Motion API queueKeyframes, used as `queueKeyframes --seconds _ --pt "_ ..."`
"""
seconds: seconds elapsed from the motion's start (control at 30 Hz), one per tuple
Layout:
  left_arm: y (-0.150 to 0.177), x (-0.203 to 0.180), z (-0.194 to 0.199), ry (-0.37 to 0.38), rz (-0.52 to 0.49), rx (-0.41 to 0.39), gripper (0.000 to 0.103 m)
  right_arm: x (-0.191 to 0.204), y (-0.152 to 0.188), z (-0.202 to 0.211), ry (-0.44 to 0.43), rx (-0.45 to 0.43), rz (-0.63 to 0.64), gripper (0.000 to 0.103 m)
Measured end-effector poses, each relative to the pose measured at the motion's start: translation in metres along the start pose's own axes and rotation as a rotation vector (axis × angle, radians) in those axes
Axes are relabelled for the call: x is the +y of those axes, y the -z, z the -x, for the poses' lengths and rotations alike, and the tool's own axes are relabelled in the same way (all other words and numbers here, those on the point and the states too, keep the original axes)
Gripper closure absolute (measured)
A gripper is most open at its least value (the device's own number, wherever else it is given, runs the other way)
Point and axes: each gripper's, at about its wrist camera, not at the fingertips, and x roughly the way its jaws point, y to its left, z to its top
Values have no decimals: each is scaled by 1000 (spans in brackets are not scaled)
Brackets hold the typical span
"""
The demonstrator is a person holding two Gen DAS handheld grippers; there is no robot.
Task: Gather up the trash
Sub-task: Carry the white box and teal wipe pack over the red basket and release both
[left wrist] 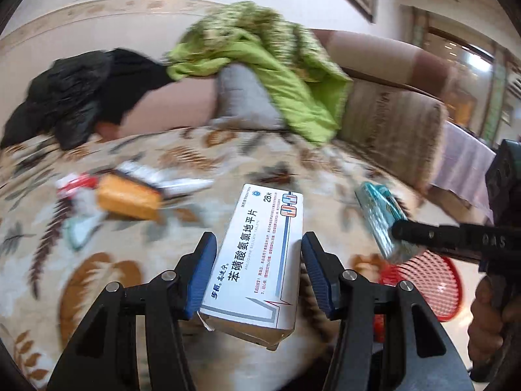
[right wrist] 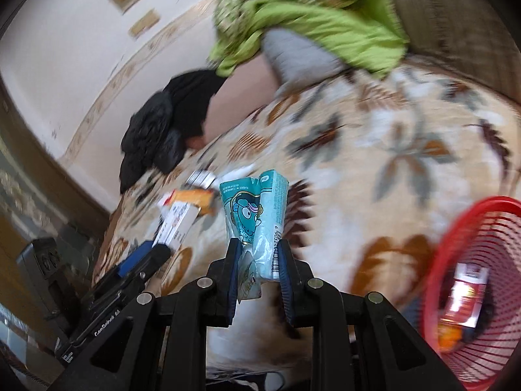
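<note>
The left gripper (left wrist: 259, 262) clamps a white medicine box (left wrist: 257, 254) between its blue pads, jaws about half apart, above the leaf-patterned blanket (left wrist: 107, 254). The right gripper (right wrist: 259, 260) is nearly closed, pinching a crumpled teal drink carton (right wrist: 257, 221), also above the blanket. A red mesh basket (right wrist: 488, 293) sits at the blanket's near edge, holding a red packet (right wrist: 465, 296). More litter, including an orange box (left wrist: 128, 197), lies farther back on the blanket.

Bright daylight, motion blur, fisheye warp
</note>
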Motion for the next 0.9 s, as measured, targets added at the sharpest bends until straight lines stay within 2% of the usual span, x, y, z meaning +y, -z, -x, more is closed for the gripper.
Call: queueKeyframes --seconds 0.1,0.3,0.43,0.53,0.6,0.67,0.77,0.9 --pt "-4 -38 -7 85 -42 20 50 -29 -6 31 30 -38 -52 79" --pt "-9 -120 -32 278 -107 108 50 -91 -3 90 158 -102 -131 78" --pt "-5 -169 -51 358 -161 179 50 -128 3 107 215 -105 -197 76" --pt "-1 -198 -65 385 -199 221 49 -152 9 114 254 -101 -245 71" --pt "0 -208 -75 396 -209 257 39 -165 13 118 285 -100 -282 58" --pt "2 -213 -78 393 -210 274 38 -172 14 121 291 -106 -296 57" --pt "1 -204 -73 392 -189 256 34 -169 13 121 286 -110 -288 57" --pt "-3 -180 -62 351 -161 230 32 -154 9 115 251 -110 -265 53"
